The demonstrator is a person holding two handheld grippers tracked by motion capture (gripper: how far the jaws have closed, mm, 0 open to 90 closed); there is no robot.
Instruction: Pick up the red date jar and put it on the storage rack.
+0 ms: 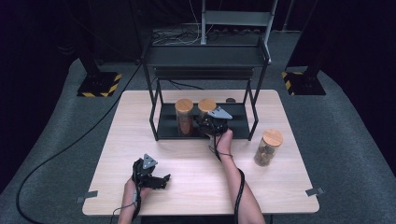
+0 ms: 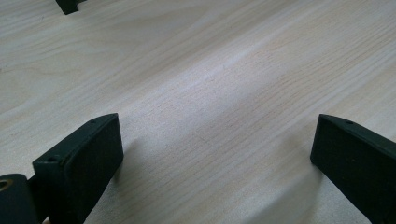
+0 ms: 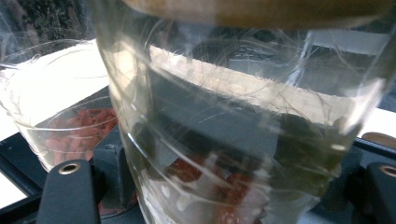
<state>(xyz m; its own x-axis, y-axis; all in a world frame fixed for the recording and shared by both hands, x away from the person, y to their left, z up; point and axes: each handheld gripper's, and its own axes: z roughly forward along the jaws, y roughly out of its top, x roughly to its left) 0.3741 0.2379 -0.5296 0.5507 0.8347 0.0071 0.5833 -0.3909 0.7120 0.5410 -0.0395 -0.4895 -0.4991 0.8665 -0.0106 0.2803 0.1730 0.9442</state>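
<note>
Right gripper (image 1: pixel 211 125) at the black rack's (image 1: pixel 161 127) lower shelf, fingers (image 3: pixel 70 191) clamped on either side of a cork-lidded glass jar (image 3: pixel 243 121), its wall pressed between them. Beside it, a second jar (image 1: pixel 184 116) of red contents. Left gripper (image 1: pixel 156 179) low over the bench (image 2: pixel 210 84), fingers (image 2: pixel 79 163) spread wide, holding nothing.
</note>
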